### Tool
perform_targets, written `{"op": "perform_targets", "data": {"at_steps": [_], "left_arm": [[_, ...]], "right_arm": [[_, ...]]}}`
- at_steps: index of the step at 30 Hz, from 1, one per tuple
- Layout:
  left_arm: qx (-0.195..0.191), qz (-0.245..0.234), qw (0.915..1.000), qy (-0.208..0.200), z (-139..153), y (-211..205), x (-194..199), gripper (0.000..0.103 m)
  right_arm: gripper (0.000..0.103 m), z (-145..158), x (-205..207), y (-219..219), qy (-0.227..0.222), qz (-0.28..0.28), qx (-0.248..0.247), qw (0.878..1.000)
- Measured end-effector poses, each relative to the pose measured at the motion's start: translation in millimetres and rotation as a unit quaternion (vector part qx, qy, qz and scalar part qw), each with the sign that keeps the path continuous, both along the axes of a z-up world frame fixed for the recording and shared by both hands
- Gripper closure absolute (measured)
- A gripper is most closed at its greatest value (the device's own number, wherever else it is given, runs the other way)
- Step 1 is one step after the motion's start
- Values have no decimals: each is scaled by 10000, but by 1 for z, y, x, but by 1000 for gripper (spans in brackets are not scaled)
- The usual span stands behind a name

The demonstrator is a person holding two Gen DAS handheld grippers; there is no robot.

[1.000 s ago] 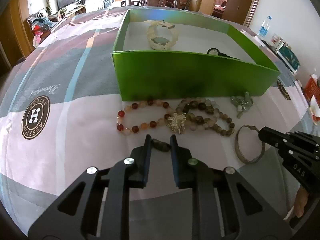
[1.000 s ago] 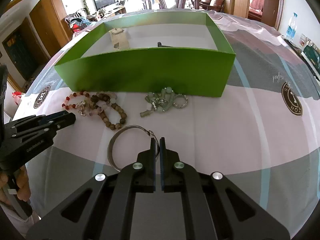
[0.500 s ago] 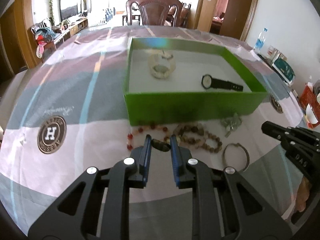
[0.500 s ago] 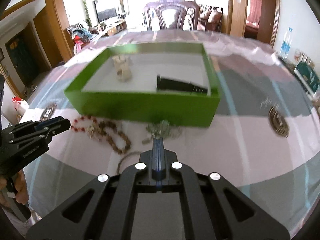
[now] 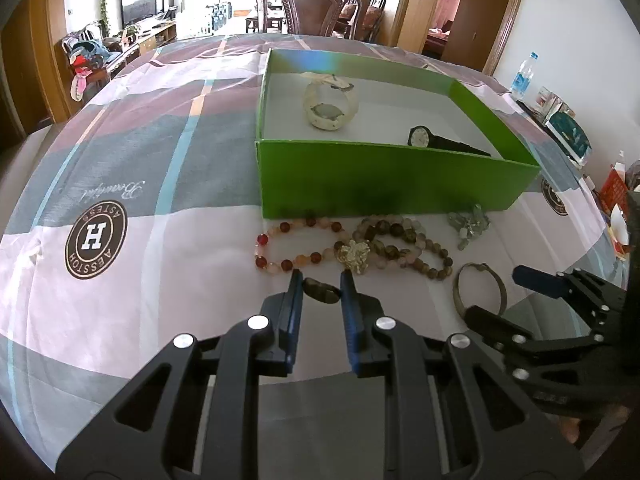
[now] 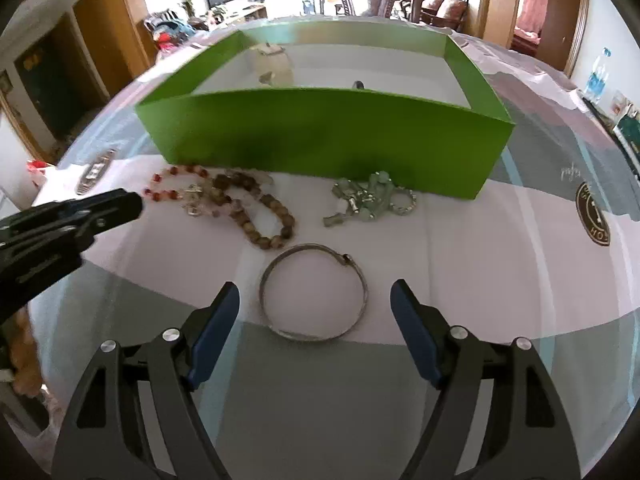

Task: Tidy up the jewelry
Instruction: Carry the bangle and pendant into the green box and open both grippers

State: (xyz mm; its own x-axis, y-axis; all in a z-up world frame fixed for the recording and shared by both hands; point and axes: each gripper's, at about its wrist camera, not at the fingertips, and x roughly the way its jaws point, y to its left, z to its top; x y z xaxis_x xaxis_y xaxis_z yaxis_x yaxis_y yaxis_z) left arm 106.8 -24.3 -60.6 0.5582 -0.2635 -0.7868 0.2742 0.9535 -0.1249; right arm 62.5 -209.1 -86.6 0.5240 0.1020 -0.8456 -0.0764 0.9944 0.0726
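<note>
A green box (image 5: 384,184) holds a white bracelet (image 5: 330,106) and a black watch (image 5: 440,141). In front of it lie a red bead bracelet (image 5: 296,246), brown bead bracelets (image 5: 404,246) with a gold charm (image 5: 354,255), a pale green jewelry cluster (image 6: 368,200) and a silver bangle (image 6: 314,298). My left gripper (image 5: 322,292) is shut on a small dark brown piece (image 5: 322,292), just in front of the beads. My right gripper (image 6: 316,306) is open, its fingers on either side of the bangle. The right gripper also shows in the left wrist view (image 5: 504,304).
The table has a pink and grey cloth with round brown logos (image 5: 95,240). A wooden chair (image 5: 316,4) stands behind the table. A water bottle (image 5: 523,76) and boxes sit at the far right edge.
My right gripper has opened from shut and now straddles the silver bangle. Both grippers rose, then came back down toward the table. My left gripper still holds the dark piece.
</note>
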Motion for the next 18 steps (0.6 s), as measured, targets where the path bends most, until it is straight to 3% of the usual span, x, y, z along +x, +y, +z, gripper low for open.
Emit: {"op": "perform_targets", "data": {"at_steps": [2, 4, 11, 18], "left_arm": [[-2, -11, 10000, 9, -1, 0, -1, 84], [-8, -15, 10000, 15, -1, 0, 0, 84], [-9, -28, 10000, -21, 1, 0, 0, 84], [-11, -45, 9992, -408, 36, -7, 12, 84]], "right_arm": [[27, -4, 2, 3, 47, 29, -50, 10000], [42, -7, 2, 6, 41, 48, -166, 9998], [43, -1, -4, 4, -74, 52, -171, 9998], [43, 53, 2, -10, -847, -139, -265, 9960]]}}
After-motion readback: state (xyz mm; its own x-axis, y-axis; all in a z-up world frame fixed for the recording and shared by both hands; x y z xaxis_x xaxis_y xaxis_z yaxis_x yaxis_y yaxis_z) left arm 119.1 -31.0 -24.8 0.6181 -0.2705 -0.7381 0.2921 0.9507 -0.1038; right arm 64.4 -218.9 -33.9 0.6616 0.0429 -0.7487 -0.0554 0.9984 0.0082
